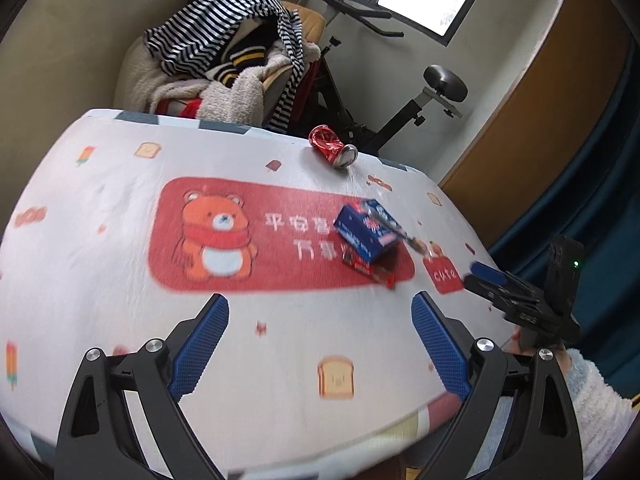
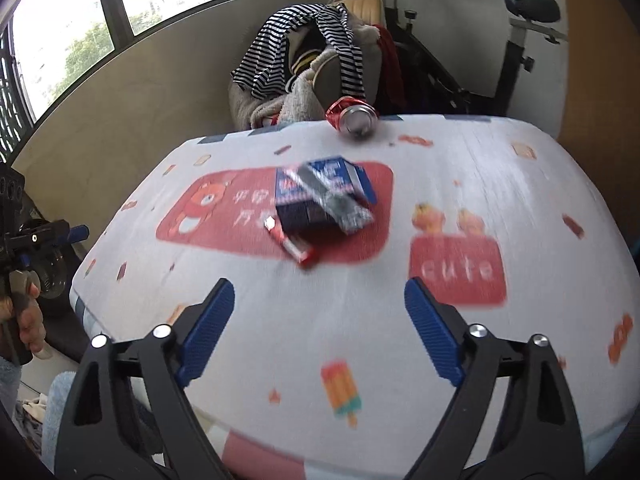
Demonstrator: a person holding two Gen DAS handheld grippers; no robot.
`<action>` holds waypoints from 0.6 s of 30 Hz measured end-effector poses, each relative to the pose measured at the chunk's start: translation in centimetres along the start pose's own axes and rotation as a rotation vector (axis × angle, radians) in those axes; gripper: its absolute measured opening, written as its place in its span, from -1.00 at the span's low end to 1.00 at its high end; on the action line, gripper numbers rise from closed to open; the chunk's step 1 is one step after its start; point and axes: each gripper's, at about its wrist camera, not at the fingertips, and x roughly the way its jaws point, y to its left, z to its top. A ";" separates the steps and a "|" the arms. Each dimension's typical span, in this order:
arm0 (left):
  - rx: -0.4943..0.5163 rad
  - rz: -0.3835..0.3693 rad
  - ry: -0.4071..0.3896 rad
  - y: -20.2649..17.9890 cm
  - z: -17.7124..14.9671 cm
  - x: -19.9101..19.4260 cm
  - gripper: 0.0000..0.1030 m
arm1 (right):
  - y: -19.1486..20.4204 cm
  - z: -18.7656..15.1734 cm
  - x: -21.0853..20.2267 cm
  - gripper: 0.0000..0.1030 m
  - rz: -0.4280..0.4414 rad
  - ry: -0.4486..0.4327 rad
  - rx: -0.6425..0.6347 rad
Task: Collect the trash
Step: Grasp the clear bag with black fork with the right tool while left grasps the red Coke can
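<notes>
A blue carton (image 1: 368, 230) (image 2: 320, 196) lies near the middle of the cloth-covered table (image 1: 100, 184) (image 2: 500, 168), with a silver wrapper (image 2: 340, 200) draped over it. A small red wrapper (image 1: 370, 270) (image 2: 294, 246) lies just in front of the carton. A crushed red can (image 1: 333, 147) (image 2: 354, 116) rests on its side at the far edge. My left gripper (image 1: 320, 312) hovers open over the near part of the table, nothing between its fingers. My right gripper (image 2: 320, 300) is open too and empty, short of the red wrapper; it also shows at the right edge (image 1: 486, 276) of the left wrist view.
Behind the table a chair (image 1: 248, 60) (image 2: 320, 52) is piled with striped and fleecy clothes. An exercise bike (image 1: 400, 92) (image 2: 480, 60) stands beside it. A blue curtain (image 1: 592, 184) hangs to the right. A hand (image 2: 28, 320) holds the left gripper's handle.
</notes>
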 end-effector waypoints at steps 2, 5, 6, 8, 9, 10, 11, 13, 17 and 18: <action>-0.010 -0.010 0.015 0.5 1.9 1.6 0.76 | -0.1 2.2 2.4 0.35 0.005 0.015 -0.028; -0.039 -0.026 0.038 1.3 4.6 4.1 0.75 | 0.2 5.0 6.8 0.26 0.002 0.071 -0.063; -0.054 -0.037 0.046 1.7 5.8 5.2 0.75 | 0.2 5.4 6.9 0.26 0.003 0.078 -0.065; -0.076 -0.054 0.059 2.4 7.3 6.9 0.75 | 0.3 6.6 9.8 0.15 -0.001 0.134 -0.086; -0.085 -0.059 0.067 2.6 8.1 7.8 0.75 | 0.5 6.9 10.0 -0.01 -0.005 0.141 -0.091; -0.091 -0.064 0.073 2.8 8.8 8.5 0.75 | 0.4 7.1 10.7 -0.18 -0.011 0.145 -0.103; -0.098 -0.072 0.080 3.0 9.4 9.4 0.75 | 0.6 7.5 10.9 -0.44 -0.009 0.145 -0.102; -0.113 -0.085 0.094 3.2 10.3 11.1 0.71 | 0.3 7.6 10.7 -0.51 0.000 0.135 -0.091; -0.182 -0.146 0.139 3.7 11.9 15.3 0.55 | -1.3 7.6 9.0 -0.72 0.043 0.068 -0.022; -0.209 -0.169 0.156 3.7 12.4 16.9 0.51 | -2.0 7.6 8.1 -0.73 0.038 0.035 0.006</action>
